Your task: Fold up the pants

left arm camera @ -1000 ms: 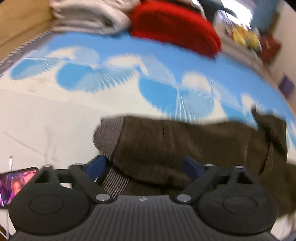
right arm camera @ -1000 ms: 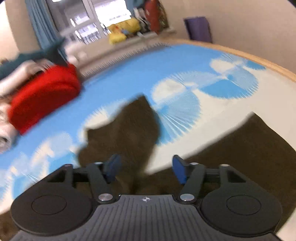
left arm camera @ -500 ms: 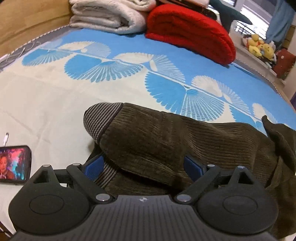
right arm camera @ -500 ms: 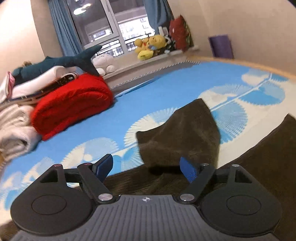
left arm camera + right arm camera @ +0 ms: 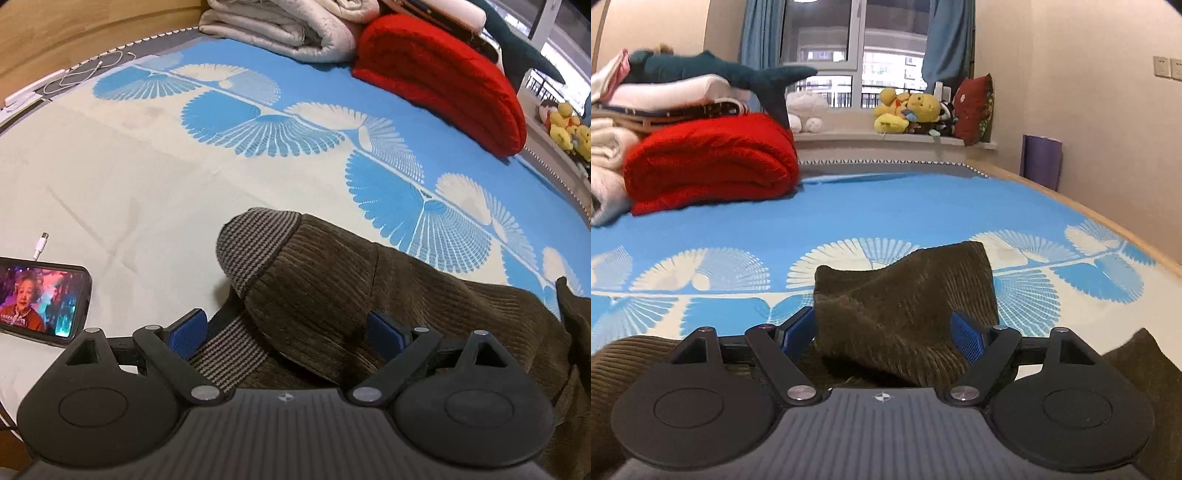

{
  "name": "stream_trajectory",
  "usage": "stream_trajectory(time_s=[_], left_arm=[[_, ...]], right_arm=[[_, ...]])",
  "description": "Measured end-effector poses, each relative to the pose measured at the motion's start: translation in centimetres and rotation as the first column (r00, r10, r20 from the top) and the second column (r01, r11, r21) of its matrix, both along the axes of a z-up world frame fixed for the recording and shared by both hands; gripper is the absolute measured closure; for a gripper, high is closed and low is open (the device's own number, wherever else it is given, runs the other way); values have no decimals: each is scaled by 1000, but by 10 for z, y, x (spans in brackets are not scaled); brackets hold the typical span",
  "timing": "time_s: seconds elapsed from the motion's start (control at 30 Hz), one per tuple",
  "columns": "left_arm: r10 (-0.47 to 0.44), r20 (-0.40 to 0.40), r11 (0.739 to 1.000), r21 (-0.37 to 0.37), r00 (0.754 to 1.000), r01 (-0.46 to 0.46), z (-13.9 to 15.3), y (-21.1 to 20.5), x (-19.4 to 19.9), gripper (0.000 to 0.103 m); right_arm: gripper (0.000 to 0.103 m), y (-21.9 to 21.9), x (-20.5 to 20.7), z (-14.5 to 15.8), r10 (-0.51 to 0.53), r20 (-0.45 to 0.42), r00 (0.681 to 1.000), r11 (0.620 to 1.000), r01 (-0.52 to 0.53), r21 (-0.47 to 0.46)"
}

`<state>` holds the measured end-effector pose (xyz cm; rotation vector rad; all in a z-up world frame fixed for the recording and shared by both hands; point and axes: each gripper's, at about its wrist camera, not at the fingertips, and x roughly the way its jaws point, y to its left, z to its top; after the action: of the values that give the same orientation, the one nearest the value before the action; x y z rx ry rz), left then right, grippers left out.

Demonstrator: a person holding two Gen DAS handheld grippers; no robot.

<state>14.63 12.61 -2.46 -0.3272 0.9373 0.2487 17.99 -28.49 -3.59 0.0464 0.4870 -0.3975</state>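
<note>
Since the earlier frames the right wrist view has been levelled and swung toward the window, and the raised fold of cloth has come to sit squarely between the right gripper's (image 5: 886, 334) fingers; in the left wrist view the ribbed cuff has been brought closer and the phone more fully into sight. Nearest, the left gripper (image 5: 286, 330) is seen with its blue pads spread wide, one at 9 o'clock beside the striped band, the other at 3 o'clock against the corduroy; no clamping is shown. The pants (image 5: 351, 295), brown corduroy, are bunched on the bedsheet (image 5: 147, 177) directly ahead of both grippers, the ribbed cuff (image 5: 255, 245) standing up at 12 o'clock from the left gripper. The right gripper's pads are likewise held apart, a peaked fold of the pants (image 5: 905, 295) rising between them without being pinched. At 9 o'clock in the left view a phone (image 5: 40, 297) with a lit screen lies flat on the sheet, a white cable plug (image 5: 40, 245) just beyond it. Farther off, a red blanket (image 5: 713, 158) and folded pale bedding (image 5: 280, 29) are stacked at the bed's far edge, a plush shark (image 5: 720, 72) laid on top. Farthest, yellow plush toys (image 5: 908, 110) are lined up on the windowsill.
</note>
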Motion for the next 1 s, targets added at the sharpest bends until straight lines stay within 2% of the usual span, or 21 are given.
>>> stream_trajectory(time_s=[0.13, 0.27, 0.37, 0.4, 0.43, 0.47, 0.5, 0.57, 0.63, 0.7, 0.77, 0.8, 0.83, 0.9, 0.93, 1.0], left_arm=[[-20, -13, 1000, 19, 1000, 21, -3, -6, 5, 8], [-32, -20, 999, -17, 999, 31, -8, -8, 13, 8], [-44, -28, 999, -7, 999, 44, -12, -11, 20, 8], [-49, -33, 999, 7, 998, 49, -13, -13, 21, 8], [-51, -35, 999, 17, 998, 52, -14, -14, 23, 8], [-52, -37, 998, 18, 998, 53, -15, -14, 24, 8], [-57, -38, 998, 12, 998, 58, -15, -14, 26, 8], [-63, -35, 998, -11, 997, 62, -13, -12, 28, 8], [-58, -25, 998, -24, 998, 58, -9, -11, 28, 8], [-61, -15, 998, -34, 998, 60, -5, -10, 27, 8], [-62, -16, 997, -44, 998, 61, -2, -8, 26, 8], [-62, -18, 997, -48, 998, 61, -1, -7, 25, 8], [-63, -19, 997, -53, 998, 62, 0, -7, 24, 8], [-53, -19, 997, -64, 998, 52, 1, -4, 20, 8], [-46, -17, 997, -65, 999, 45, 2, -3, 18, 8], [-35, -18, 998, -56, 999, 34, 3, -2, 14, 8]], right_arm=[[22, 6, 26, -11, 21, -57, 998, 999, -19, 36], [22, 27, 56, -29, 50, -104, 993, 994, -59, -91], [23, 26, 81, -49, 21, -159, 987, 995, -36, -90], [27, 23, 87, -55, 1, -165, 986, 997, -15, -80], [56, 21, 91, -60, -18, -171, 985, 997, 4, -82], [73, 18, 94, -63, -41, -175, 984, 996, 25, -90], [79, 13, 94, -63, -46, -167, 985, 997, 34, -75], [82, 1, 86, -49, -63, -105, 992, 998, 62, -18], [84, -10, 70, -19, -100, -15, 995, 995, 100, 9], [86, -30, 40, 21, -139, 100, 985, 987, 129, 98], [90, -61, -6, 57, -205, 191, 960, 957, 155, 246], [94, -79, -35, 71, -260, 217, 941, 930, 184, 319], [95, -94, -61, 78, -314, 228, 922, 901, 213, 379], [95, -129, -118, 78, -437, 227, 870, 819, 281, 500], [95, -143, -147, 69, -506, 204, 838, 777, 340, 530], [91, -162, -184, 41, -614, 113, 781, 723, 500, 476]])
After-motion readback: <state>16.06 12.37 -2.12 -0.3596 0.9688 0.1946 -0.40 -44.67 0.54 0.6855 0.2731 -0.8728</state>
